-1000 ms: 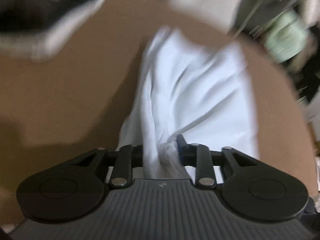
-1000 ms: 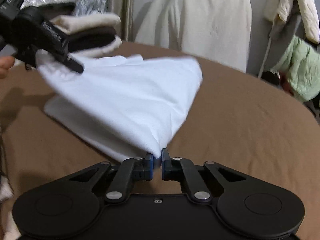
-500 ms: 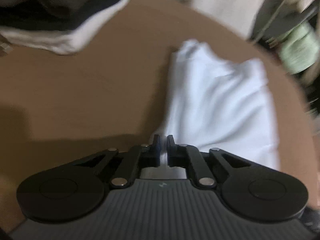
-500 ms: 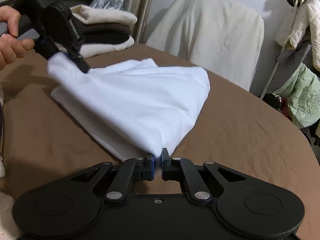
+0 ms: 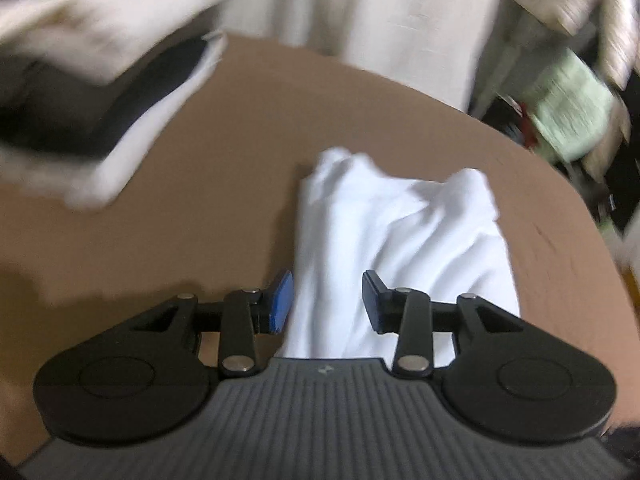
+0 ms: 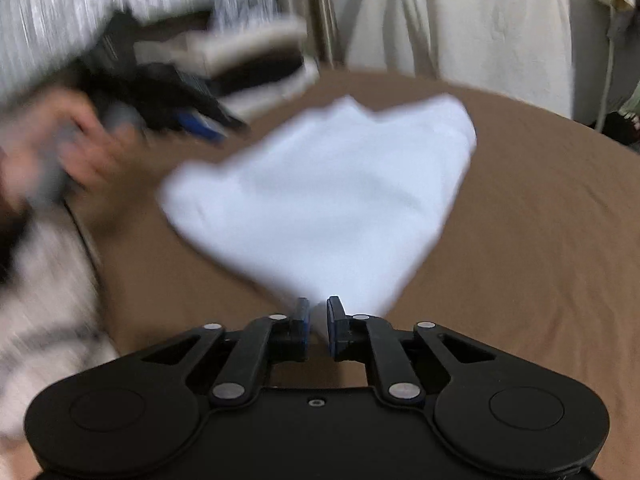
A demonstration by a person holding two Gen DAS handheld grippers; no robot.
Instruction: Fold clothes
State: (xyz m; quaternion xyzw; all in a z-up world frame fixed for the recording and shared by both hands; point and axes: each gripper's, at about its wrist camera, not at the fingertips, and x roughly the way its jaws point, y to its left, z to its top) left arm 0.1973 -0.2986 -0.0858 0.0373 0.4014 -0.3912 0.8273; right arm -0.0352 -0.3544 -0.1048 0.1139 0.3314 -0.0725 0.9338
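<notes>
Brown cloth covers the counter, where a white garment is laid, folded; a stack of folded clothes is seen beyond; the left gripper is opening, nothing pinched; the right gripper is opening too, a white corner seen between its jaws; the fold seems finished; smoothing or stacking is probably called for next.

The folded garment is white, the bed cover is brown, and the stacked clothes are cream, black and white.
</notes>
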